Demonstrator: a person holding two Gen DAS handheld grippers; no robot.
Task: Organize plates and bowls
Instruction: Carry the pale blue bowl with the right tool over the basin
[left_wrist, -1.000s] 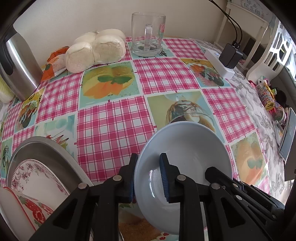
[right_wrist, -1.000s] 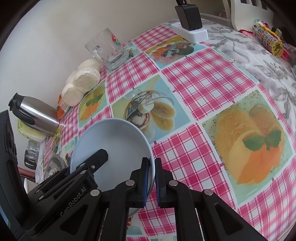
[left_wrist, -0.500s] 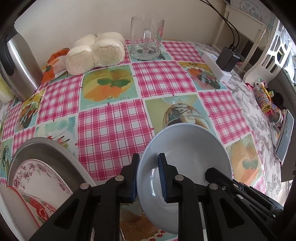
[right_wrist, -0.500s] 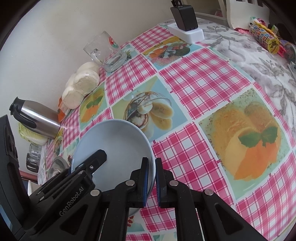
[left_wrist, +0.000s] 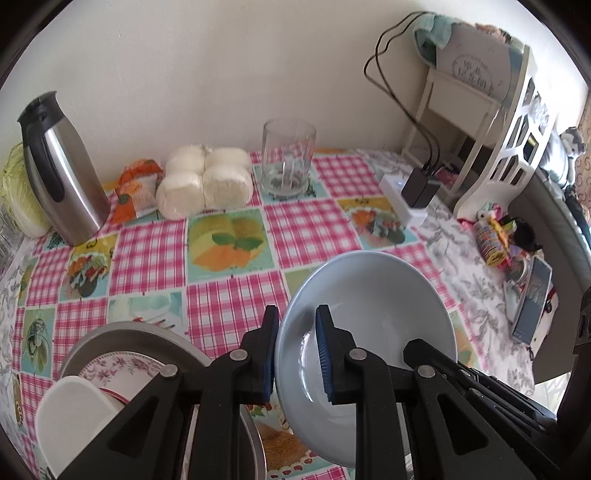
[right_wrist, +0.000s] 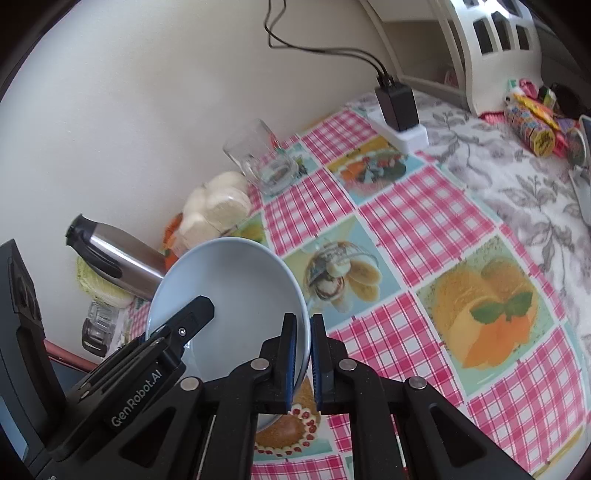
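Note:
A pale blue bowl (left_wrist: 380, 317) is held in the air above the checked tablecloth, tilted. My left gripper (left_wrist: 295, 339) is shut on its left rim. My right gripper (right_wrist: 303, 347) is shut on its right rim, and the bowl (right_wrist: 236, 284) fills the left of the right wrist view. At the lower left of the left wrist view a steel tray (left_wrist: 122, 330) holds a floral plate (left_wrist: 118, 365) and a white bowl (left_wrist: 74, 413).
A steel thermos (left_wrist: 59, 173), an orange packet (left_wrist: 135, 192), white buns (left_wrist: 205, 181) and a glass mug (left_wrist: 286, 162) stand along the wall. A power strip with a charger (left_wrist: 410, 195) lies at the right. Toys and a phone (left_wrist: 532, 295) lie at the far right.
Both grippers have lifted the blue bowl higher above the table and tilted up, so more of the wall shows. Both grips stay the same.

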